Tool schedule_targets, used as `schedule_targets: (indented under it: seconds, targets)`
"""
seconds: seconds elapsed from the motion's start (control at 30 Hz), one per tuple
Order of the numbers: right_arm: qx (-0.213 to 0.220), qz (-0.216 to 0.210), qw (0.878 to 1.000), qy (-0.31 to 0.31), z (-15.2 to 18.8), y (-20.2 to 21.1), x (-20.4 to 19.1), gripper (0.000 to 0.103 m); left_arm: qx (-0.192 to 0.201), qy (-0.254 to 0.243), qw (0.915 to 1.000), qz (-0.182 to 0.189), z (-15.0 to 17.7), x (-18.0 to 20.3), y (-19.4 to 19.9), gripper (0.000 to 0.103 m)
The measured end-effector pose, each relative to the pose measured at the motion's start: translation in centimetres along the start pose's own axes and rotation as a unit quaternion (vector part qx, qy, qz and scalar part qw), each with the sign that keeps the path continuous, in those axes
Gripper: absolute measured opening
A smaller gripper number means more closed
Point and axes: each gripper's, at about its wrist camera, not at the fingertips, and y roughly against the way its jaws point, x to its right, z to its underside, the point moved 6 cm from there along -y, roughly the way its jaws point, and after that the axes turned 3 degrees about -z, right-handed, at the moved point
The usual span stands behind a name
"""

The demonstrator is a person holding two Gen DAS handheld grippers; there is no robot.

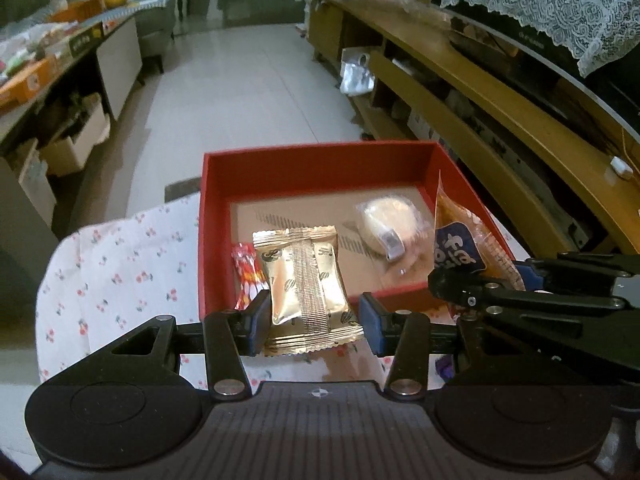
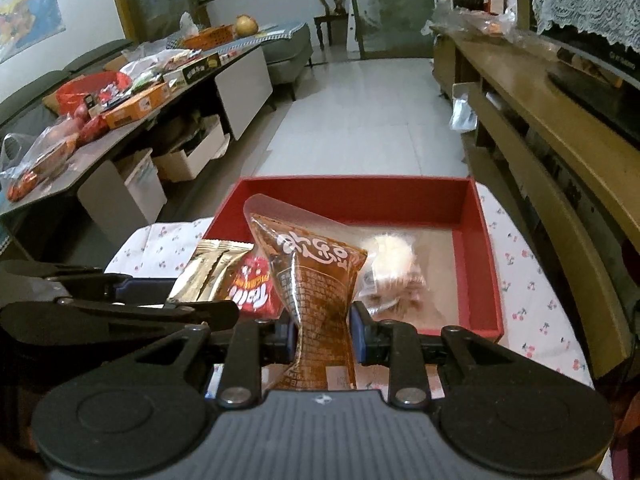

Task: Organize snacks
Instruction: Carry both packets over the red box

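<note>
One floral tablecloth [image 1: 120,264] beneath red box [image 1: 312,160]

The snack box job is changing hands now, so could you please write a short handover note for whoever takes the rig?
Left claw: shut on the gold packet, at the red box's near edge.
Right claw: shut on the brown packet, above the box's near side.
Already in the box: a clear-wrapped pastry and a red-and-white packet.
Left: set both held packets inside and release.
</note>
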Motion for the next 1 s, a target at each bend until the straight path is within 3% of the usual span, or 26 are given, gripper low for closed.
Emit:
schedule_targets:
  seconds: [0.53, 1.0]
  targets:
    - [0.027, 0.019, 0.999, 0.011, -2.7, -1.4, 0.6, 0.041, 0.026, -0.007, 0.9990, -0.036, -2.5, 0.1, -0.9, 0.053]
    - [0.022, 0.039, 0.998, 0.034, -3.5, -4.6, 1.3, 0.041, 0.014, -0.008, 0.9981, -0.060, -3.4, -0.4, -3.6, 0.053]
